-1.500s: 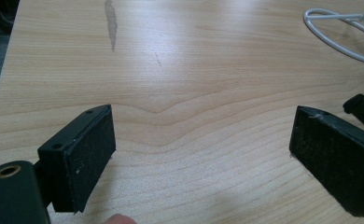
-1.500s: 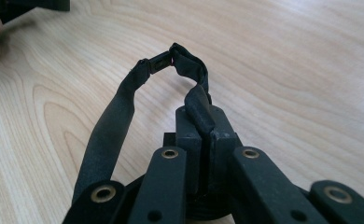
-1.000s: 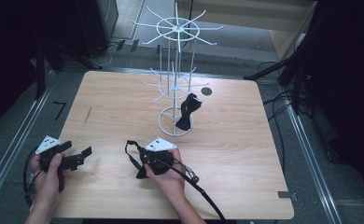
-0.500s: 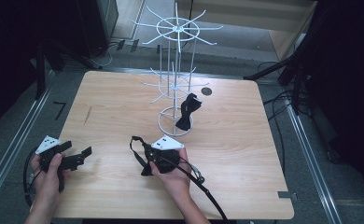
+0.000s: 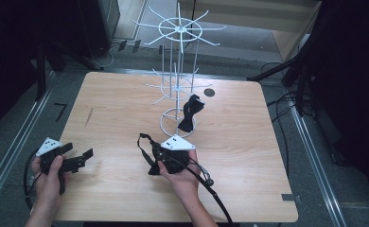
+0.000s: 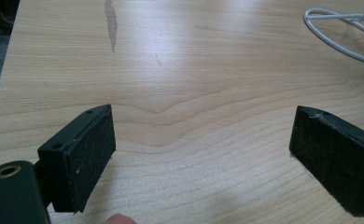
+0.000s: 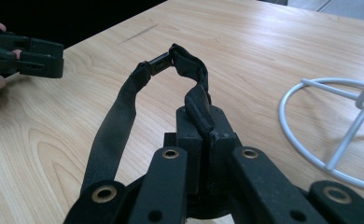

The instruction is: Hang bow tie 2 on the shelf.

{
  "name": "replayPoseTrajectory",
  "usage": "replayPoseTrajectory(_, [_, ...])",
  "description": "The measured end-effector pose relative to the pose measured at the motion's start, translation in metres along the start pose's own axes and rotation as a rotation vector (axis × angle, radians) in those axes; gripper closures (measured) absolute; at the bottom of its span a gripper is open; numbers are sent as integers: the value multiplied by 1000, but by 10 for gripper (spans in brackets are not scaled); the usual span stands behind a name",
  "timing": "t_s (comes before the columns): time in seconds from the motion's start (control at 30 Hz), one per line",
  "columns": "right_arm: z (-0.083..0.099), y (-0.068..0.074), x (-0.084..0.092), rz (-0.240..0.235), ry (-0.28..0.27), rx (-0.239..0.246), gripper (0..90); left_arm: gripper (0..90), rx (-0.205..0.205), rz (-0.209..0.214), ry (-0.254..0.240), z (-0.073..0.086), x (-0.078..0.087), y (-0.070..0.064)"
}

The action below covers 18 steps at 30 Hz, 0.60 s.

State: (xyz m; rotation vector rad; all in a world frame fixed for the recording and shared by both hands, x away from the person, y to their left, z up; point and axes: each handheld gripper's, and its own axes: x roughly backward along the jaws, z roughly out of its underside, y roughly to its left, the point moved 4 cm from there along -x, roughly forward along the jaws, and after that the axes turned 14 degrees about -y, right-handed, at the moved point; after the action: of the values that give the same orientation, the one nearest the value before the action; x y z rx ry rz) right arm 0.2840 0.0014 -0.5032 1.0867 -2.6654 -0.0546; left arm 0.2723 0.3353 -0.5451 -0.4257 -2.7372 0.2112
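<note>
Black strap [image 7: 124,112], looks like a bow tie's neck band with a small clasp [image 7: 157,62] at the top of its loop: we see it pinched in the right gripper [image 7: 207,126], jaws closed tight on one end, the rest arching up and over and trailing down past the gripper body. In the high view that gripper [image 5: 166,153] sits over the near middle of the table [image 5: 249,156], strap [image 5: 147,151] hanging off its left side, just in front of the white wire rack [image 5: 175,85]. Rack base ring [image 7: 320,130] is near the jaws, not touching. A second black bow tie [image 5: 189,113] hangs on the rack's lower tier. Left gripper [image 6: 201,154] is wide open, nothing between the pads, low over bare wood at the near left corner [image 5: 78,161], well apart from the strap.
</note>
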Motion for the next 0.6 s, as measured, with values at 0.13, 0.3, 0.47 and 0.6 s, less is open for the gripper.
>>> replayPoseTrajectory(0.13, [-2, -3, 4, 6, -5, -3, 877, 77, 0, 0, 0, 0, 0, 0])
replayPoseTrajectory(0.3, [-4, -6, 7, 13, -16, -1, 877, 77, -3, -1, -2, 0, 0, 0])
replayPoseTrajectory(0.47, [-8, -9, 12, 23, -29, -5, 877, 77, -2, -1, -2, 0, 0, 0])
replayPoseTrajectory(0.6, [-12, -11, 16, 31, -45, -7, 877, 77, -2, -1, -2, 0, 0, 0])
